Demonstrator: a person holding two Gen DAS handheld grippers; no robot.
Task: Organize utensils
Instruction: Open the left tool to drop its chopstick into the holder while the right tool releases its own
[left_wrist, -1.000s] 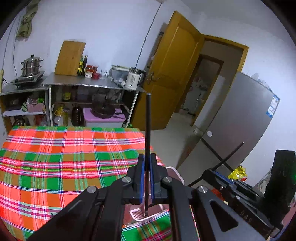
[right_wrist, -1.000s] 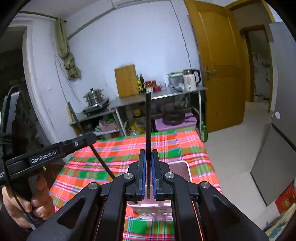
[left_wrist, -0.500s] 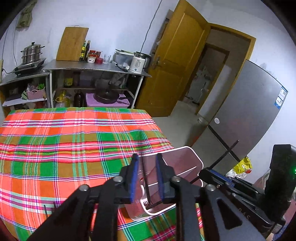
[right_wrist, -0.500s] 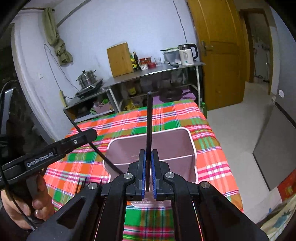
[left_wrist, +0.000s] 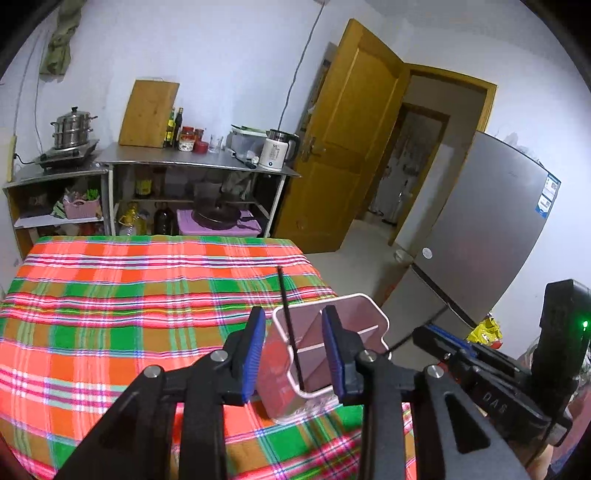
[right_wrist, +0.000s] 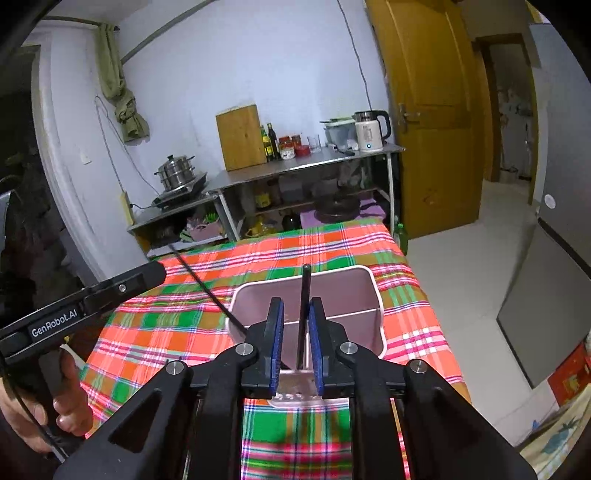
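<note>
A pink utensil holder (left_wrist: 364, 334) (right_wrist: 343, 295) with a divider stands on the plaid tablecloth (left_wrist: 129, 306) near the table's right edge. A thin black utensil (left_wrist: 289, 321) stands in it, leaning left, between the fingers of my left gripper (left_wrist: 294, 354). Those jaws are opening and the pads are clear of it. A second black utensil (right_wrist: 303, 314) stands upright in the holder's near compartment between the fingers of my right gripper (right_wrist: 296, 343). These jaws are also opening, with a gap on the left side. The left gripper (right_wrist: 147, 275) and its slanting utensil (right_wrist: 207, 288) show in the right wrist view.
A person's hand (right_wrist: 40, 410) holds the left gripper's handle. Behind the table are steel shelves (left_wrist: 192, 162) with a steamer pot (left_wrist: 72, 127), a cutting board (left_wrist: 149, 112) and a kettle (left_wrist: 275, 149). A wooden door (left_wrist: 351, 147) and a grey fridge (left_wrist: 480, 240) stand to the right.
Both grippers have come down over the pink holder. Their jaws, shut on the black utensils a second ago, have parted, the left first, and both utensils now stand in the holder.
</note>
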